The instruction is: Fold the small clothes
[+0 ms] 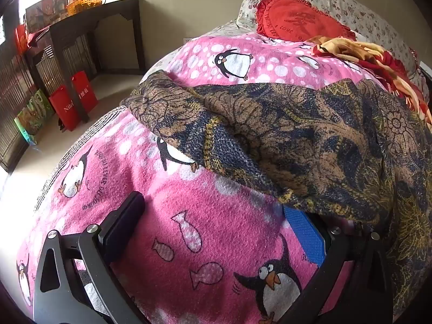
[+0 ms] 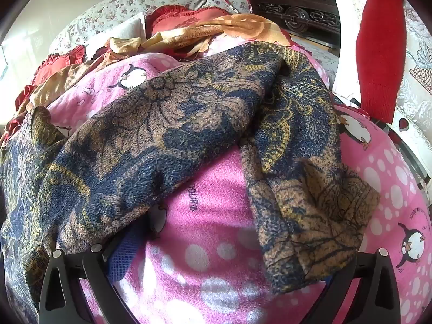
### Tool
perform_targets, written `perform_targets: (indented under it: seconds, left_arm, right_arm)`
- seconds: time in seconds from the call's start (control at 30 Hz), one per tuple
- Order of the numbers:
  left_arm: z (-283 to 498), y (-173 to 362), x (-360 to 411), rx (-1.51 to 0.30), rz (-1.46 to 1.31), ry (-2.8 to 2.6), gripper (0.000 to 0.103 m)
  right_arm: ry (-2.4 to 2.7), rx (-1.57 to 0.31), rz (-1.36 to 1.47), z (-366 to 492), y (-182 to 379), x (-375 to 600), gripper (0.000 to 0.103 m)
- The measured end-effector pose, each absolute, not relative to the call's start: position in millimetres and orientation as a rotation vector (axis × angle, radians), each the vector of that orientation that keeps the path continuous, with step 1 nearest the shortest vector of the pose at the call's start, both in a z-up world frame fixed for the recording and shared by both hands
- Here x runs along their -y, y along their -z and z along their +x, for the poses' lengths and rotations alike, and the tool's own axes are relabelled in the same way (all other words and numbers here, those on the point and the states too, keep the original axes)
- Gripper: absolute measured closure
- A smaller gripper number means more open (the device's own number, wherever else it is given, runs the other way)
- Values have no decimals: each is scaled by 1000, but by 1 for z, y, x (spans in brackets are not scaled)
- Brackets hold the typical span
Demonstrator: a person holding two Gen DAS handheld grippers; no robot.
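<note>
A brown, navy and yellow floral knit garment (image 1: 310,145) lies rumpled on a pink penguin blanket (image 1: 216,232) on a bed. My left gripper (image 1: 216,226) is open, its jaws wide apart; the left finger (image 1: 124,221) rests over bare blanket and the blue-padded right finger (image 1: 305,235) sits under the garment's near edge. In the right wrist view the same garment (image 2: 167,140) drapes over both fingers of my right gripper (image 2: 224,264), which is open; a sleeve-like part (image 2: 305,202) covers the right finger, and the blue pad of the left finger (image 2: 124,253) shows beneath the cloth.
A red heart cushion (image 1: 294,19), floral pillows (image 1: 364,13) and an orange-red cloth (image 1: 364,54) lie at the bed's far end. A dark wooden table (image 1: 94,29) and red bags (image 1: 73,102) stand on the floor to the left. A red sleeve (image 2: 380,48) hangs at right.
</note>
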State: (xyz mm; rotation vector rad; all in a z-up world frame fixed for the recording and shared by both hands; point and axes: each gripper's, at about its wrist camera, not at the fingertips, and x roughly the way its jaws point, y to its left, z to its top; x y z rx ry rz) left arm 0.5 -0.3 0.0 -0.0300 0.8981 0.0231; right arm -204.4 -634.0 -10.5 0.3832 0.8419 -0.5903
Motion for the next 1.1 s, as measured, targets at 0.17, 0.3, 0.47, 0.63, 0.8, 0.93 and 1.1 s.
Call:
perform_targets:
  seconds: [0.17, 0.3, 0.47, 0.63, 0.8, 0.93, 1.1]
  left_arm:
    - [0, 0, 1, -891, -33, -23, 0]
    - [0, -1, -1, -895, -38, -24, 0]
    - [-5, -14, 3, -973, 23, 6, 0]
    - [-27, -33, 17, -959, 84, 63, 0]
    - [-53, -55, 31, -918, 85, 118, 0]
    - [-73, -70, 52, -903, 99, 176, 0]
    - [-97, -83, 78, -871, 134, 251, 0]
  right_arm:
    - [590, -842, 383, -204, 11, 634, 0]
    - [590, -842, 383, -204, 11, 634, 0]
    - [591, -842, 383, -204, 11, 634, 0]
    - [592, -843, 380, -204, 11, 634, 0]
    - [587, -853, 379, -204, 8, 633, 0]
    - [558, -893, 412, -219, 1, 627, 0]
    - [542, -860, 378, -257, -34, 599, 0]
